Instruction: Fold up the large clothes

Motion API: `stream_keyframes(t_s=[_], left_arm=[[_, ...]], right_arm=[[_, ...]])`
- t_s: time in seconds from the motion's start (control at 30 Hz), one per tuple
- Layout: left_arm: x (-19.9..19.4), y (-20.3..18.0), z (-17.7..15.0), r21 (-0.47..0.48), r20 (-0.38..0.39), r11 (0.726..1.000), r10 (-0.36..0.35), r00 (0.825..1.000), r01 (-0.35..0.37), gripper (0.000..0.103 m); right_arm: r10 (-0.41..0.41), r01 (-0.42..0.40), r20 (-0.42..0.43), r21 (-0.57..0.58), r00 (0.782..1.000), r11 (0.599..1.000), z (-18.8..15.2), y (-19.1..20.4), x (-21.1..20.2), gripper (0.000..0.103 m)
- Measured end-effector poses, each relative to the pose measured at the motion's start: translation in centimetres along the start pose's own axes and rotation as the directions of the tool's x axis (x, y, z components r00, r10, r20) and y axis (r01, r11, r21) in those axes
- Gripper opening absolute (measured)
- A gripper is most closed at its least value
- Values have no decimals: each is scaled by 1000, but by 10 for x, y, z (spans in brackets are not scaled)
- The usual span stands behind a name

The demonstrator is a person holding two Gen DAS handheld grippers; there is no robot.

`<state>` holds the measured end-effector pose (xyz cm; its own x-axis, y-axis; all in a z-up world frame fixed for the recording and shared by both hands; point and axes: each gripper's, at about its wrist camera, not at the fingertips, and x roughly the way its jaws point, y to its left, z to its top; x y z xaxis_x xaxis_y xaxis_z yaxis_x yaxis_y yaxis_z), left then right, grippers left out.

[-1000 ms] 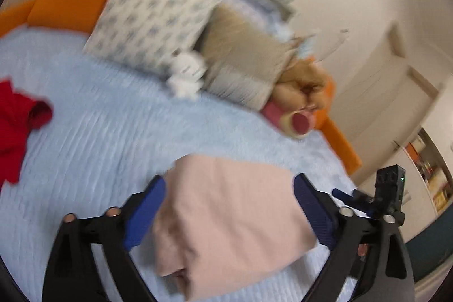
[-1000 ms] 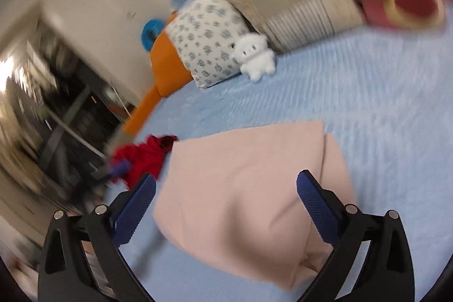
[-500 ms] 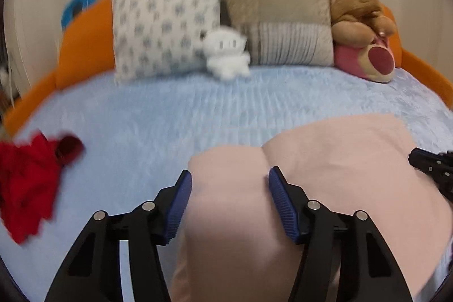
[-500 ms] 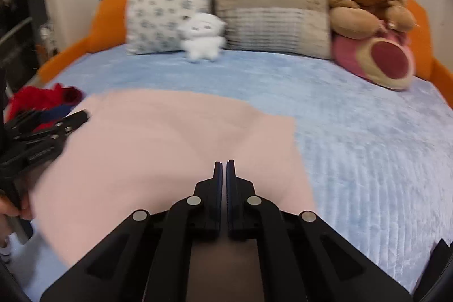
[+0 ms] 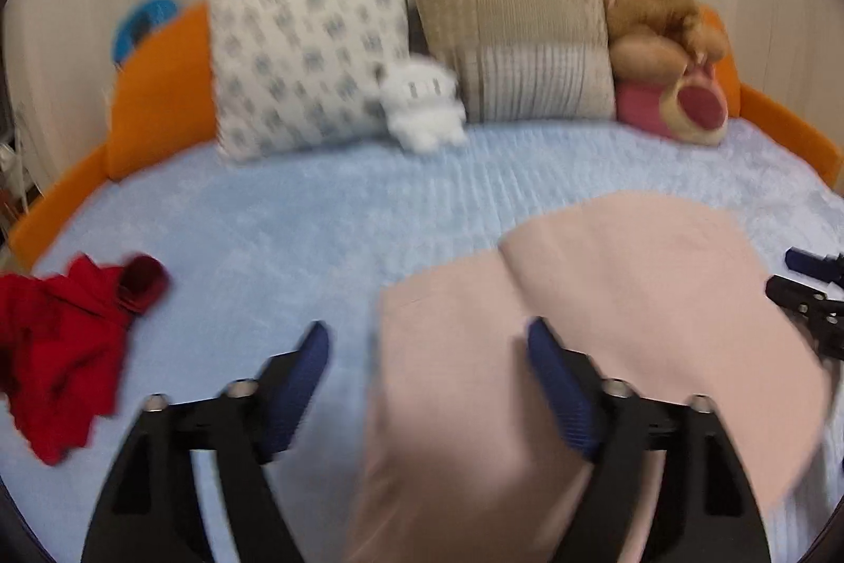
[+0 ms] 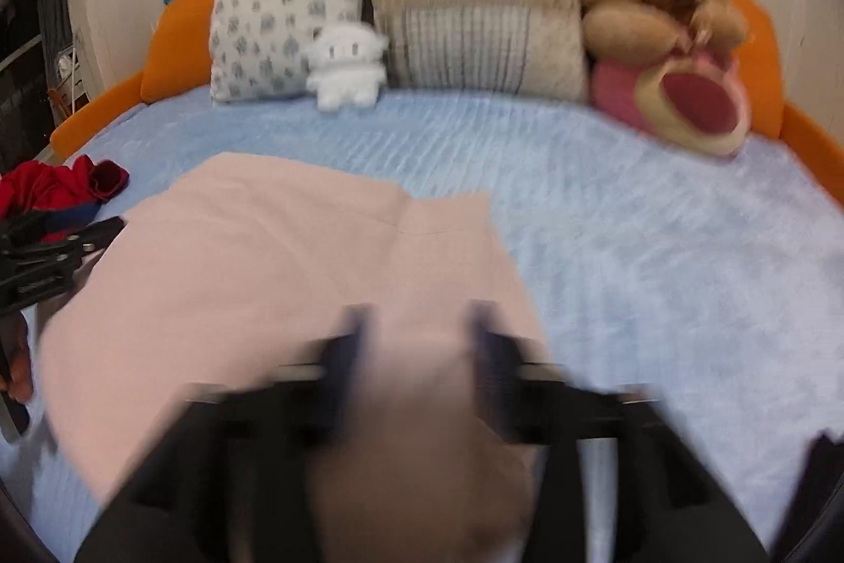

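I am working over the bed (image 5: 369, 215), its blue cover running away toward twelve o'clock, where the pillows are leaning. The pink cloth (image 5: 633, 288) is lying flat on the near part of it, partly folded, its long axis running from nine to three o'clock across both my views. The red garment (image 5: 58, 352) is sitting well apart at nine o'clock.

My left gripper (image 5: 427, 383) is hanging over the cloth's left end, fingers spread; they have just been opening, the cloth's edge lying between them but not pinched. My right gripper (image 6: 416, 341) is blurred, its fingers parted and also just opening, with cloth bunched between them; I am judging it released. Both hands are equally near, one at each end.
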<state>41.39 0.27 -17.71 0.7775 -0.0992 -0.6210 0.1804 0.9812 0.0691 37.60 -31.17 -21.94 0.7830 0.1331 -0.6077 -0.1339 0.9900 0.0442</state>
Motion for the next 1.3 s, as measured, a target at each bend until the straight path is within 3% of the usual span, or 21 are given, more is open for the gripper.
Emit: stream_keyframes(t_s=[0.2, 0.3, 0.37, 0.4, 0.47, 0.6, 0.8, 0.9, 0.93, 1.0, 1.07, 1.13, 1.2, 1.23, 1.3], left_arm=[[-76, 17, -9, -23, 85, 999, -27, 996, 29, 87], [-90, 17, -21, -53, 93, 998, -28, 995, 33, 92], [-90, 17, -34, -96, 76, 994, -35, 996, 42, 92], [-88, 16, -42, -127, 62, 990, -61, 996, 68, 92], [-83, 12, -58, -149, 35, 984, -90, 995, 94, 92], [-49, -6, -76, -57, -101, 995, -86, 991, 80, 92], [-40, -7, -79, -58, -97, 995, -86, 992, 81, 93], [-50, -3, -76, -66, -113, 994, -93, 989, 86, 93], [-55, 1, -75, -87, -130, 990, -122, 984, 111, 93], [-62, 12, -76, -150, -171, 973, -202, 964, 177, 93], [-65, 23, -84, -226, -224, 945, -287, 931, 237, 93], [-63, 36, -96, -337, -271, 900, -375, 886, 278, 93], [-57, 42, -109, -425, -284, 852, -446, 849, 306, 93], [-53, 45, -115, -469, -272, 823, -479, 834, 320, 93], [-45, 45, -122, -503, -269, 808, -484, 833, 307, 93]], right_arm=[[45, -43, 99, -22, 994, 999, -9, -3, -78, 64], [137, -141, 113, 30, 984, 990, -18, -1, -92, 64], [250, -260, 108, 94, 962, 961, -27, 4, -91, 64], [269, -280, 106, 104, 957, 955, -31, 7, -89, 64], [268, -275, 81, 81, 960, 958, -38, 20, -81, 61], [221, -220, -6, 61, 975, 974, -53, 26, -46, 47], [210, -208, -15, 82, 978, 975, -56, 23, -35, 47], [247, -243, -17, 127, 969, 962, -53, 18, -48, 59], [281, -274, -17, 165, 960, 947, -52, 12, -53, 73], [349, -331, -14, 277, 937, 902, -55, -7, -67, 88], [413, -374, -21, 384, 911, 844, -63, -28, -74, 91], [441, -374, -44, 459, 896, 806, -71, -42, -74, 92], [425, -327, -92, 501, 900, 801, -81, -49, -69, 92], [423, -319, -100, 507, 901, 800, -85, -50, -66, 92], [431, -316, -98, 539, 897, 781, -91, -50, -60, 92]])
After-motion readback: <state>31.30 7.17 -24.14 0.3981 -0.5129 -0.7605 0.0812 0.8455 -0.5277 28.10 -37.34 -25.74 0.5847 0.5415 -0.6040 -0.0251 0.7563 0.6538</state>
